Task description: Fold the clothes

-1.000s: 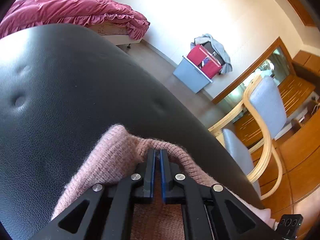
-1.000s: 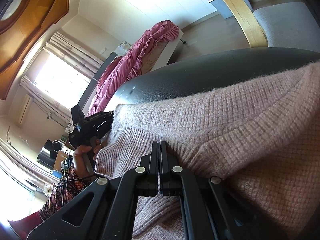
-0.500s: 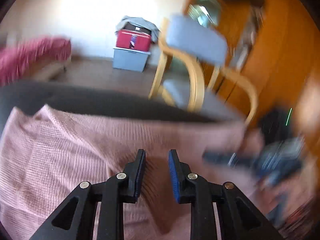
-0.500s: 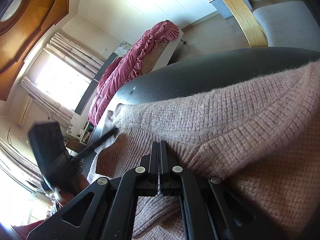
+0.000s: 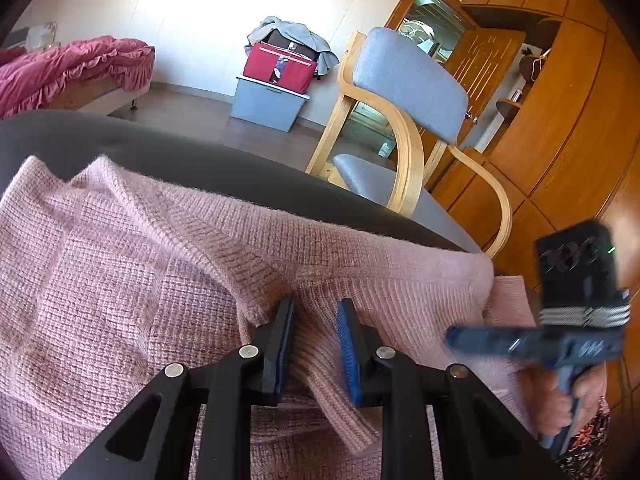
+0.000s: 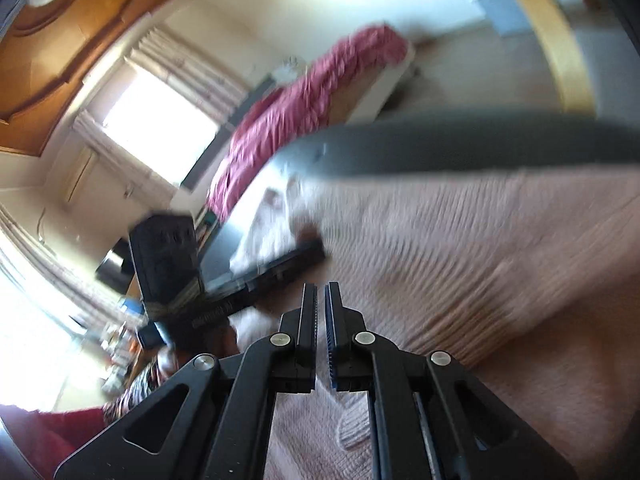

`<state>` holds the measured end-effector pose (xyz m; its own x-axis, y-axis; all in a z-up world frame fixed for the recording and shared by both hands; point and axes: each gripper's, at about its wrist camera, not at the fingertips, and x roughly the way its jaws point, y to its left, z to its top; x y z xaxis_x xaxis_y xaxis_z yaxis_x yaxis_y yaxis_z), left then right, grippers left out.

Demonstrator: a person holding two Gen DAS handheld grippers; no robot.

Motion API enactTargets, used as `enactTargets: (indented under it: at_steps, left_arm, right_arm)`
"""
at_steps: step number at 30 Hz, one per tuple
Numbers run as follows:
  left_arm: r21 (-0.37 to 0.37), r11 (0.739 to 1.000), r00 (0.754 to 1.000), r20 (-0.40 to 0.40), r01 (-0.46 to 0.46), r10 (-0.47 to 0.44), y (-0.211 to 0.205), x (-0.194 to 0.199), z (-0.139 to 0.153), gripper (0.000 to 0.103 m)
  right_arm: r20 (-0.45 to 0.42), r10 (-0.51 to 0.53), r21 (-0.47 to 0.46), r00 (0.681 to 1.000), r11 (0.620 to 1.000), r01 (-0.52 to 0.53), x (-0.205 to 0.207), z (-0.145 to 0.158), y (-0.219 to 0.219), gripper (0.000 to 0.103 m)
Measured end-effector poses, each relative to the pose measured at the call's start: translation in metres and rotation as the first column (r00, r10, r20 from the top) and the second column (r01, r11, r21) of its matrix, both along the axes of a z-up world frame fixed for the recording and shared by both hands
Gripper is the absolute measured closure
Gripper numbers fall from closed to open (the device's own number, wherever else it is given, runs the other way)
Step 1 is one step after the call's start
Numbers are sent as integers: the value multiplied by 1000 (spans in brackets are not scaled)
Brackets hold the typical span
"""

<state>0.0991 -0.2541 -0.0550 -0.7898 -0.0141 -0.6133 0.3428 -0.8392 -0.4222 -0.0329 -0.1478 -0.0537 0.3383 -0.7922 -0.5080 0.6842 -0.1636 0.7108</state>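
Note:
A pink knitted sweater [image 5: 168, 280] lies spread on a black leather surface [image 5: 120, 148]. My left gripper [image 5: 316, 312] is open just above the sweater's ribbed edge, with a ribbed fold between the fingers but not pinched. My right gripper [image 6: 320, 300] has lifted off the sweater [image 6: 460, 240] with its fingers a narrow gap apart and nothing between them; its view is blurred by motion. The right gripper also shows in the left wrist view [image 5: 452, 334], at the sweater's right end. The left gripper shows in the right wrist view [image 6: 316, 252].
A wooden armchair [image 5: 404, 92] with grey cushions stands just behind the black surface. A grey box with a red bag [image 5: 276, 88] sits by the far wall. A bed with a red cover [image 5: 68, 68] is at the left. Wooden cabinets [image 5: 560, 100] line the right.
Both grippers let go of the sweater. The left one opened and swung right along the spread sweater. The right one, shut on the knit until half a second ago, has lifted off.

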Motion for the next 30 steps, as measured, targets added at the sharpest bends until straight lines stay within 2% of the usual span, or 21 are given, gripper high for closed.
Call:
enactTargets:
  at_steps: [1, 3, 5, 8, 10, 11, 14, 15, 16, 17, 19, 21, 24, 27, 29, 30]
  left_arm:
    - [3, 1000, 1000, -2, -1, 1, -1, 0, -1, 81]
    - [8, 1000, 1000, -6, -2, 2, -3, -2, -1, 82]
    - [22, 1000, 1000, -13, 0, 0, -5, 0, -1, 82]
    - [46, 999, 1000, -24, 2, -1, -8, 0, -1, 82]
    - [58, 998, 1000, -29, 3, -1, -11, 1, -1, 82]
    - [64, 998, 999, -32, 3, -1, -12, 2, -1, 82]
    - [76, 997, 999, -37, 5, -2, -14, 2, -1, 82]
    - [79, 997, 999, -38, 6, -3, -14, 2, -2, 82]
    - [81, 997, 999, -38, 6, -3, -15, 1, -2, 82]
    - [84, 996, 999, -39, 6, -3, -16, 1, -2, 82]
    - [92, 996, 999, -43, 11, -7, -19, -3, -3, 82]
    - [96, 995, 999, -47, 18, -13, -22, -10, -3, 82]
    - [98, 995, 999, -45, 23, -19, -27, -21, -1, 82]
    - [100, 995, 999, -37, 25, -21, -32, -32, 2, 82]
    - [60, 998, 999, -21, 33, -32, -25, -29, 10, 82]
    - [37, 998, 999, -20, 42, -42, -20, -23, 16, 82]
  right_arm:
    - [-11, 7, 18, 1000, 1000, -7, -1, -4, 0, 103]
    - [-15, 3, 24, 1000, 1000, -2, -10, -8, 6, 103]
    - [17, -21, 22, 1000, 1000, 21, -20, -13, 14, 103]
    - [-8, -70, 12, 998, 997, 70, -18, 0, 25, 103]
    - [-38, -104, 5, 994, 995, 104, -14, 10, 32, 96]
    - [-51, -106, 5, 993, 994, 107, -10, 14, 35, 96]
    - [-88, -76, 15, 993, 997, 78, 10, 22, 38, 91]
    - [-93, -77, 32, 993, 996, 80, 13, 18, 39, 88]
    - [-91, -89, 62, 992, 994, 94, 12, 10, 39, 88]
    - [-66, -103, 60, 993, 992, 107, 9, 2, 42, 91]
    - [15, -135, 10, 991, 991, 135, -3, -10, 49, 103]
    - [57, -175, -6, 983, 984, 176, -14, -15, 54, 103]
    - [-30, -200, 1, 979, 980, 200, -17, -10, 49, 103]
    - [-58, -231, -7, 971, 973, 231, -16, -5, 54, 103]
    - [-92, -247, -4, 965, 969, 248, -7, 4, 66, 100]
    - [-112, -254, -1, 961, 967, 255, -1, 10, 73, 95]
